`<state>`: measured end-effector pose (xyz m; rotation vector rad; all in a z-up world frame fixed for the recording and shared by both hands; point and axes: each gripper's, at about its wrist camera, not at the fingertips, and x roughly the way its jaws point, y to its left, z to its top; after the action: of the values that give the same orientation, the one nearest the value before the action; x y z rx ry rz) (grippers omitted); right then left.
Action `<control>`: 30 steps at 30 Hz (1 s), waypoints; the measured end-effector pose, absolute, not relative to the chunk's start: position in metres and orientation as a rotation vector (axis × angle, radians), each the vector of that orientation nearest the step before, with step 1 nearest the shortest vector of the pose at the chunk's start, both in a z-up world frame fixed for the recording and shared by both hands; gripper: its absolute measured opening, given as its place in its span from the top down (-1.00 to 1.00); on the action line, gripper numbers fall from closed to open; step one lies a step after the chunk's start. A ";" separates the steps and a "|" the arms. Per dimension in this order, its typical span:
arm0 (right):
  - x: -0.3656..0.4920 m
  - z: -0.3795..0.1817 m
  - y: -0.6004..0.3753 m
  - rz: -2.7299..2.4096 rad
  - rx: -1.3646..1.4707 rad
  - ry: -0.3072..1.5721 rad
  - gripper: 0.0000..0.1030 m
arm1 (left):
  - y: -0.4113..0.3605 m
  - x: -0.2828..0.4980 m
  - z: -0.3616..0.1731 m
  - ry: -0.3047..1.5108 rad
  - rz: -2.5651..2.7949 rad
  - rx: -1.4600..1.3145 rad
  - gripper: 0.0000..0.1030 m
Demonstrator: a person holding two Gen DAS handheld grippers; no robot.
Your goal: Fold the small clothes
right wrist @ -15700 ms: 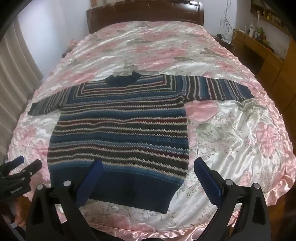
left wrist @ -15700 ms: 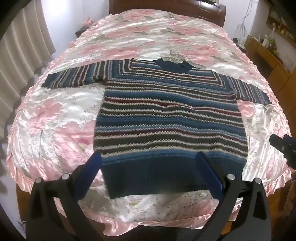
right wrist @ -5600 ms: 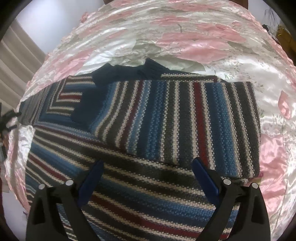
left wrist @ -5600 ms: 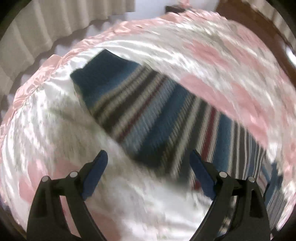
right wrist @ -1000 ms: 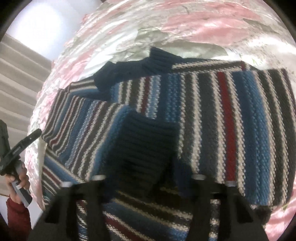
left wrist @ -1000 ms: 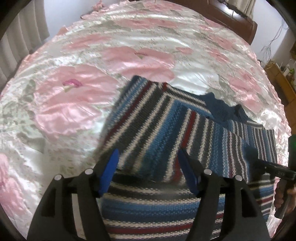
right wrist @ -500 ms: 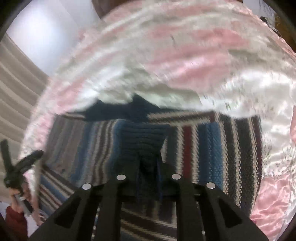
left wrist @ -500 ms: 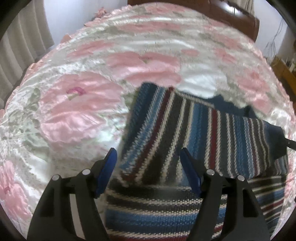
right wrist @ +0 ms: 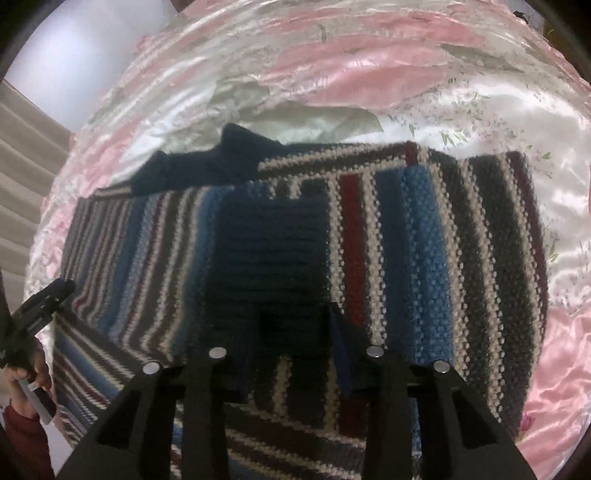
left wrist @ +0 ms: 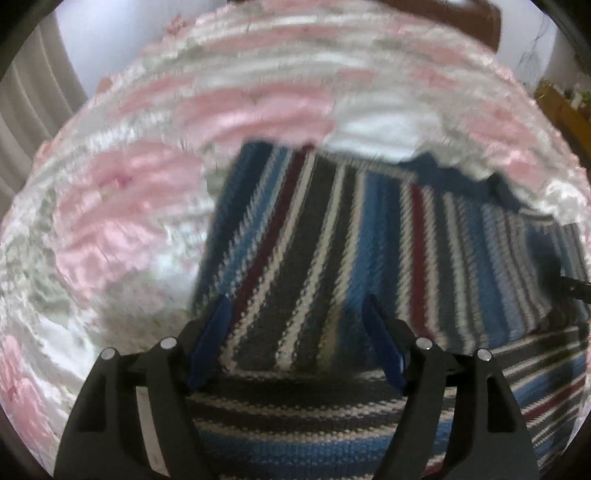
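Striped sweater lay flat on the bed, over the pink floral satin bedspread. Both sleeves lay folded across the chest, stripes running crosswise to the body stripes below. Navy collar pointed toward the wooden headboard at the far edge of the bed.

Right hand-held gripper: jaws partly open, a moderate gap between the blue pads. Navy ribbed cuff of one sleeve lay at mid-chest, its near end between the pads; whether they actually touched the knit I could not tell (that area was dark).

Left hand-held gripper: jaws open wide, nothing held. It hung over the folded sleeve near the sweater's left side, blue pads above the knit. Left wrist view was motion-blurred, so fine detail was lost.

In the right wrist view, at the left edge: the left hand-held gripper's black body, held by a hand with a dark red sleeve cuff below it. Pleated curtain stood beyond the bed's left edge. Wooden furniture stood off the bed's right side.
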<state>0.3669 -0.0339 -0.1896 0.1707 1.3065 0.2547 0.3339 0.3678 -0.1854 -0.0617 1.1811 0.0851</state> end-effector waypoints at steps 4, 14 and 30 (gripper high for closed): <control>0.361 -0.195 -0.026 0.239 0.080 1.285 0.35 | 0.364 0.336 -0.191 1.184 0.093 -0.022 -0.45; 0.269 -0.126 -0.060 0.300 0.138 1.240 -0.18 | 0.383 0.247 -0.131 1.187 0.019 -0.047 -0.60; 0.041 -0.164 -0.098 0.253 0.194 1.437 -0.41 | 0.404 0.060 -0.169 1.436 -0.020 -0.200 -0.64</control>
<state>0.0410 -0.0975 -0.1641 0.1942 1.4372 0.2534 0.0604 0.4042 -0.1693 -0.1996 1.4359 -0.0196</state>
